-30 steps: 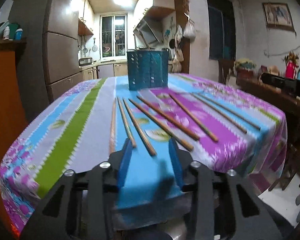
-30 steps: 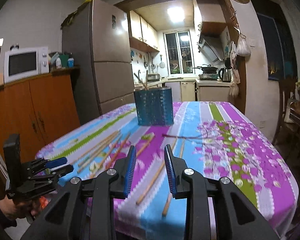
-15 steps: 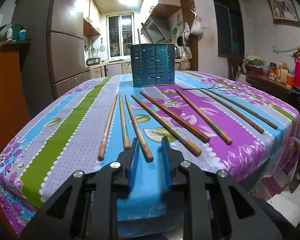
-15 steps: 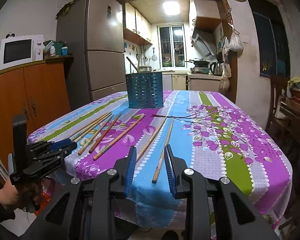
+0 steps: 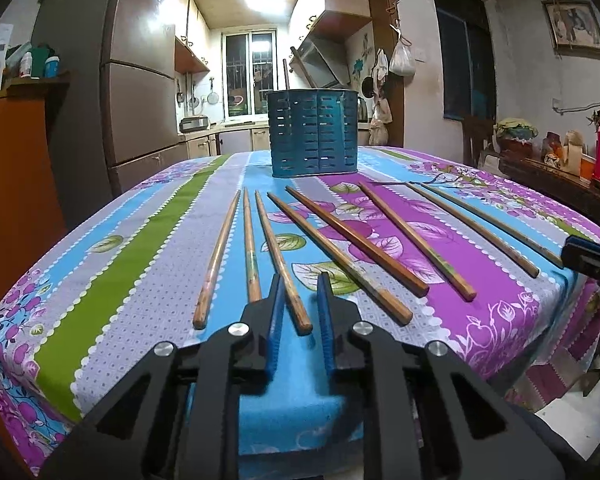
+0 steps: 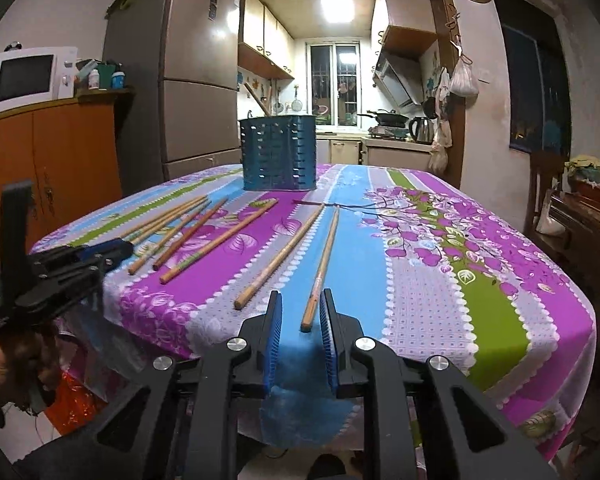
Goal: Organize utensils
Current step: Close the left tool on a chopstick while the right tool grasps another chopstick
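Several wooden chopsticks lie fanned out on the flowered tablecloth (image 5: 148, 264), tips toward a blue slotted utensil holder (image 5: 314, 134) at the far end, which holds one wooden stick. My left gripper (image 5: 300, 292) is open, its jaws on either side of the near end of one chopstick (image 5: 280, 256). My right gripper (image 6: 299, 308) is open, with the near end of the rightmost chopstick (image 6: 322, 260) between its jaws. The holder also shows in the right wrist view (image 6: 278, 152). Neither gripper holds anything.
The table's near edge drops off just under both grippers. A refrigerator (image 6: 196, 80) and an orange cabinet (image 6: 52, 160) with a microwave (image 6: 28, 76) stand to the left. A dark side table (image 5: 560, 188) with bottles stands to the right.
Both grippers have moved forward to the table's near edge. Each now has a chopstick end between its jaws. The left gripper's jaws have narrowed since a second ago.
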Tool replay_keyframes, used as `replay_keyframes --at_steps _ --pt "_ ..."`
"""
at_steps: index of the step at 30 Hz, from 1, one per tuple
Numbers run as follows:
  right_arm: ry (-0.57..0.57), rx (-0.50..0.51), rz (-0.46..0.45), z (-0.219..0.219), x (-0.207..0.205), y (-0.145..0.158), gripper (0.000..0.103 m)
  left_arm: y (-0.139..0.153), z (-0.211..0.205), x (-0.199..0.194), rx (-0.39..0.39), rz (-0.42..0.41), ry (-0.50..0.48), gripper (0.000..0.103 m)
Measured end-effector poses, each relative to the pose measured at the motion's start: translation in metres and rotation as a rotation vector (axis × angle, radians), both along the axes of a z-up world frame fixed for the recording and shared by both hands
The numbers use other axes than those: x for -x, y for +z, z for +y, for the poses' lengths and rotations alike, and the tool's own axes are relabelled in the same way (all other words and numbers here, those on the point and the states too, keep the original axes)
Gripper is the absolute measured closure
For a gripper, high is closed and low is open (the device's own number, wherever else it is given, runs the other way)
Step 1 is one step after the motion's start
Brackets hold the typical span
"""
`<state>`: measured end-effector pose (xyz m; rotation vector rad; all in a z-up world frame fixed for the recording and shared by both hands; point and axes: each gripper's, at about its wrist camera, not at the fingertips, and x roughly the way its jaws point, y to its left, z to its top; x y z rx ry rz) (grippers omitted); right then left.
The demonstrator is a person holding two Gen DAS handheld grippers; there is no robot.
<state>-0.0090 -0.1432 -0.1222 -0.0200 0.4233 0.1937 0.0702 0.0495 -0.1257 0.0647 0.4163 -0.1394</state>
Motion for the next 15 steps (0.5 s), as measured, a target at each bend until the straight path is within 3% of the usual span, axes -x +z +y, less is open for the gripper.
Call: replay_keyframes --at_steps 3,15 --pt "-0.012 -0.007 0.009 0.001 -0.009 -0.005 0.09 -0.001 -0.001 0.0 -0.001 -0.004 0.002 0.088" --pt "-0.04 0.008 -0.043 0.005 -0.008 -0.01 0.09 -0.006 -0.003 0.002 -0.01 -0.04 0.011 0.088"
